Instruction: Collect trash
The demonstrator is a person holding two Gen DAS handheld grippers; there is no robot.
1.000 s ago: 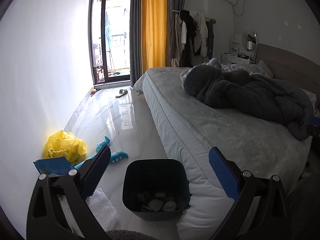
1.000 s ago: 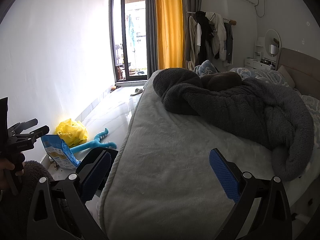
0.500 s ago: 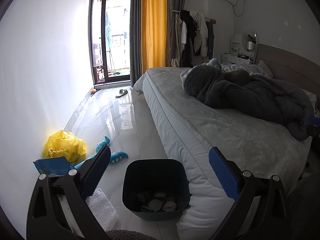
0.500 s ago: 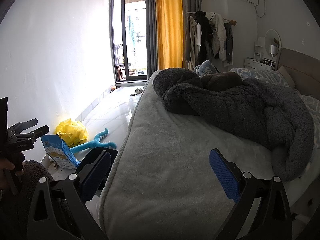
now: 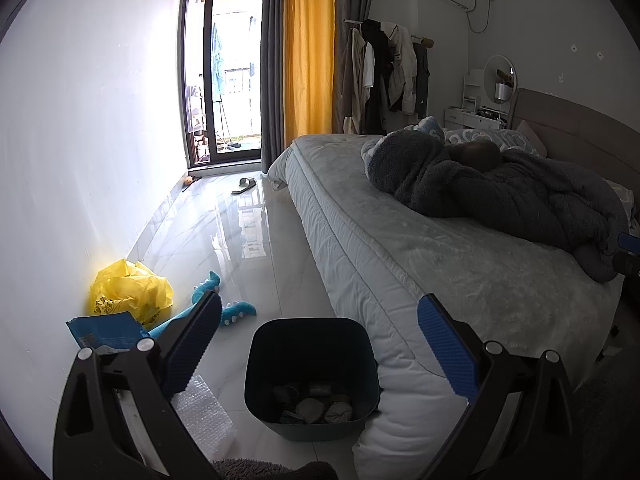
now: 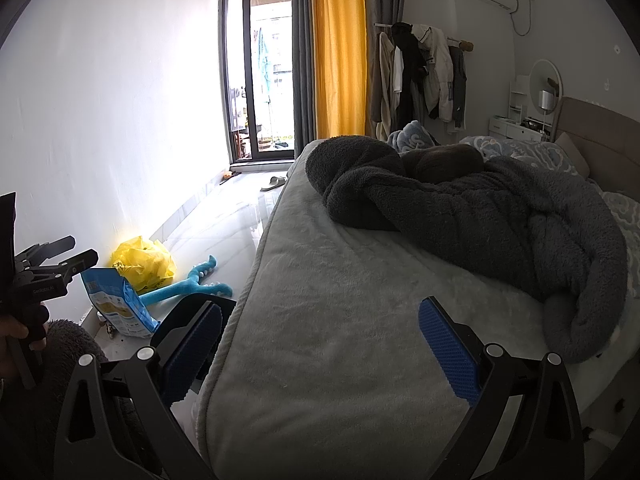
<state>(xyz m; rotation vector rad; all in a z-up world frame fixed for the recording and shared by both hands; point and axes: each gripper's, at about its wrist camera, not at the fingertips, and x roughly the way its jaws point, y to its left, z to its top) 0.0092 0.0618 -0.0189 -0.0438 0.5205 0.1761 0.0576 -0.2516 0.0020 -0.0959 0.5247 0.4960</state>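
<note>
I am holding my left gripper (image 5: 318, 342) with its jaws wide apart and empty, above the dark trash bin (image 5: 312, 376) at lower centre, which is carrying what look like crumpled scraps. At lower left, a yellow bag (image 5: 130, 292), blue packet (image 5: 106, 330) and bubble wrap (image 5: 202, 412) are lying. My right gripper (image 6: 320, 354) is gaping empty over the bed (image 6: 320, 320).

Each gripper (image 5: 318, 338) (image 6: 319, 342) has 2 black plastic fingers with triangular cut-outs, silver screws and ridged blue pads (image 5: 448, 350). A fuzzy grey sleeve (image 6: 68, 340) shows.
</note>
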